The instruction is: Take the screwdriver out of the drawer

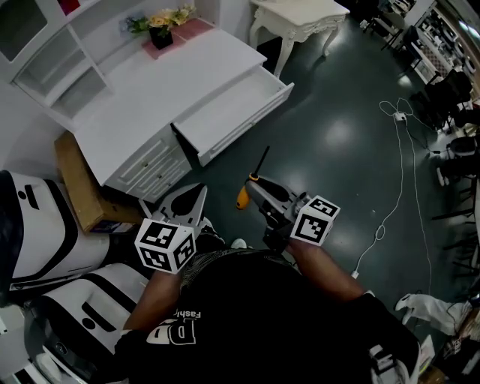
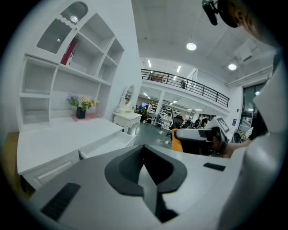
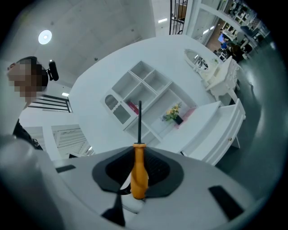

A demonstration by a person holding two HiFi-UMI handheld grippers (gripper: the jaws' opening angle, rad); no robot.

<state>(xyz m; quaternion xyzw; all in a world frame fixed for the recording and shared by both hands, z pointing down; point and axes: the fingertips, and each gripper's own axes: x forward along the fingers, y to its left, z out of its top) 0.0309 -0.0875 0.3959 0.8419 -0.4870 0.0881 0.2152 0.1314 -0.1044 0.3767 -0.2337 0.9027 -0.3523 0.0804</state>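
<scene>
A screwdriver with an orange handle and a thin black shaft is held in my right gripper, which is shut on the handle. It hangs over the dark floor, clear of the white drawer, which stands pulled open and looks bare inside. My left gripper is beside it to the left, near the desk's front corner, its pads closed together with nothing between them. From the left gripper view the right gripper shows with the orange handle.
The white desk carries a shelf hutch and a flower pot on a pink mat. A brown board leans at its left. A white side table stands beyond; cables lie on the floor at right.
</scene>
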